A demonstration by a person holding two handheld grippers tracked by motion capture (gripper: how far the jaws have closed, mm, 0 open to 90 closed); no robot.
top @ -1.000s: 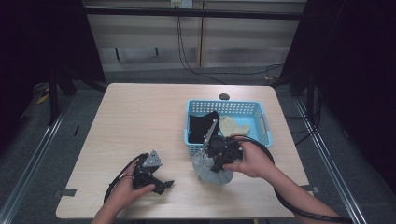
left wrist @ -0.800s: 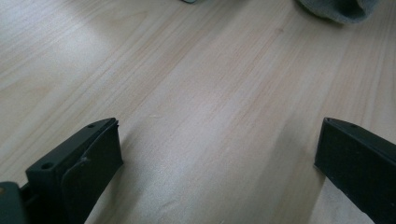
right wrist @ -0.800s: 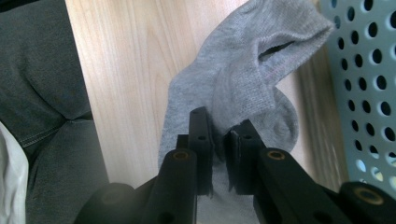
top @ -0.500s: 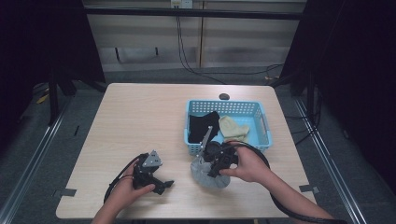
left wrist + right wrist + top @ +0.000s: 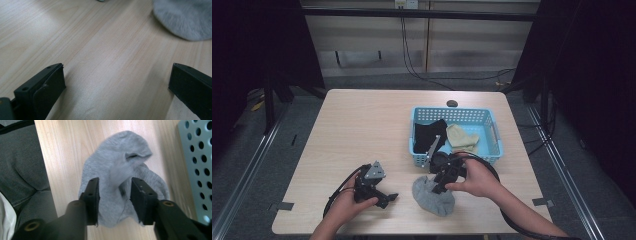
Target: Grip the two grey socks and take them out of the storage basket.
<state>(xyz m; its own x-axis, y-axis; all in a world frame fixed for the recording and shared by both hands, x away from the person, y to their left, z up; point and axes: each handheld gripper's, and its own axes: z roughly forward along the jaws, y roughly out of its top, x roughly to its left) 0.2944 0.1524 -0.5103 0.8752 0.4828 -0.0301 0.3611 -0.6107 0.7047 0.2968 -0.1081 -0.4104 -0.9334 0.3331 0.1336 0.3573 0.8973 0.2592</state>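
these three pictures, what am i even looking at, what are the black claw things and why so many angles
A person sits at a wooden table and holds a hand tool in each hand; each tool has two black fingers that pinch things. One picture comes from a camera above the table. The other two come from small cameras riding on each tool, looking along its fingers.

On the table is a blue basket with a black cloth and a tan cloth inside. In front of it lies a grey sock.

The right gripper has a bunched fold of the sock between its fingers, which seem to pinch it. The left gripper is wide open over bare wood, holding nothing.
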